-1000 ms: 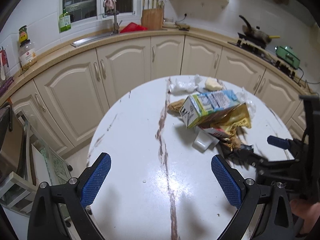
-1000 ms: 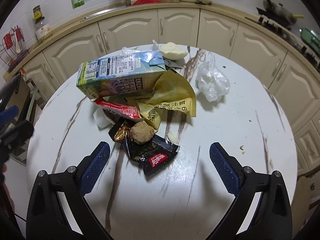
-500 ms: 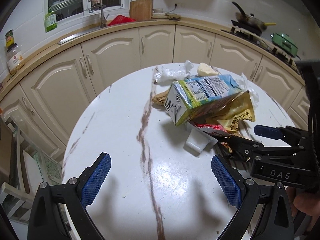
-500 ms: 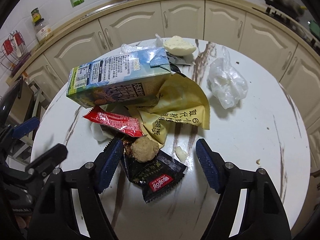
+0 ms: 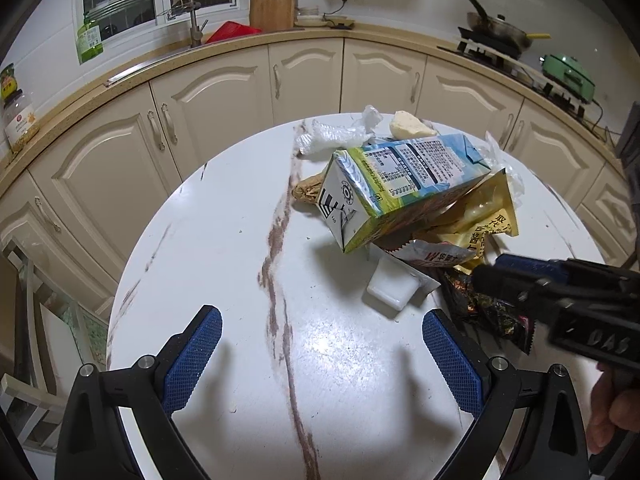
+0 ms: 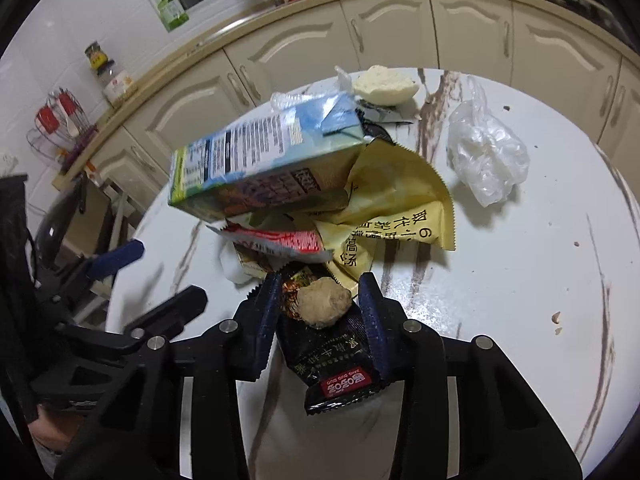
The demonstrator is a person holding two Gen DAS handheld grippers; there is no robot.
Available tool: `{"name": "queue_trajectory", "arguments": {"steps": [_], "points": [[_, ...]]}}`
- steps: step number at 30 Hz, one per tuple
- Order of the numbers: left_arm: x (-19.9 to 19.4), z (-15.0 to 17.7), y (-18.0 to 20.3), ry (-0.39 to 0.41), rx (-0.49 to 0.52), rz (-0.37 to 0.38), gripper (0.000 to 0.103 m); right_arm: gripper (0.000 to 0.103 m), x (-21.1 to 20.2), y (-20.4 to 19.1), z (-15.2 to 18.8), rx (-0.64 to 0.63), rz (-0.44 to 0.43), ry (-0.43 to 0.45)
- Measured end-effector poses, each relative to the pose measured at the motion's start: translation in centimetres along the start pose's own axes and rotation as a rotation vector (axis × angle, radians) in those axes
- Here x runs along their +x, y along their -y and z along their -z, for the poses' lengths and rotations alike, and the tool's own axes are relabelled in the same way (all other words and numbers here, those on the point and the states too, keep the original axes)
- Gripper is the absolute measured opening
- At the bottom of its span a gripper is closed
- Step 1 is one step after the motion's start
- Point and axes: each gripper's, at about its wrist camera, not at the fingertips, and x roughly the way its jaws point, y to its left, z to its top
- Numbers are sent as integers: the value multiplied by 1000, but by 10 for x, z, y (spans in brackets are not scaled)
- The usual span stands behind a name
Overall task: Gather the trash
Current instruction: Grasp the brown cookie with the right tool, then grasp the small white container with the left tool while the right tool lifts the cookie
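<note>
Right wrist view | right gripper [image 6: 320, 300] just been closing, blue pads now against black snack wrapper [image 6: 332, 356] (brown lump [image 6: 325, 307] on top) | wrapper on white table [image 6: 500, 280], at near edge of trash pile under milk carton [image 6: 264, 156] | left gripper [image 5: 320, 356] spread wide above bare tabletop, nothing between.

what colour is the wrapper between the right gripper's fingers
Black with a red label at its near end; the black wrapper shows best in the right wrist view, between the right gripper pads.
</note>
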Motion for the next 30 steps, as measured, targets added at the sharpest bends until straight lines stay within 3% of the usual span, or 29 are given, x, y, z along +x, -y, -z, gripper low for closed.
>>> {"name": "queue_trajectory", "arguments": {"steps": [4, 9, 13, 24, 27, 29, 30], "points": [[4, -1, 2, -5, 0, 1, 99, 38, 5, -3, -2, -47, 71, -27], [7, -3, 6, -13, 10, -1, 99, 34, 12, -7, 2, -76, 89, -46], [9, -7, 7, -14, 16, 2, 99, 26, 12, -9, 4, -88, 79, -43], [26, -13, 20, -49, 58, 16, 97, 26, -25, 14, 9, 2, 20, 48], [34, -17, 22, -51, 61, 28, 91, 26, -31, 18, 10, 10, 20, 54], [38, -21, 20, -55, 52, 58, 77, 26, -34, 19, 11, 12, 23, 58], [40, -22, 20, -62, 46, 74, 63, 26, -35, 20, 12, 15, 22, 60]]}}
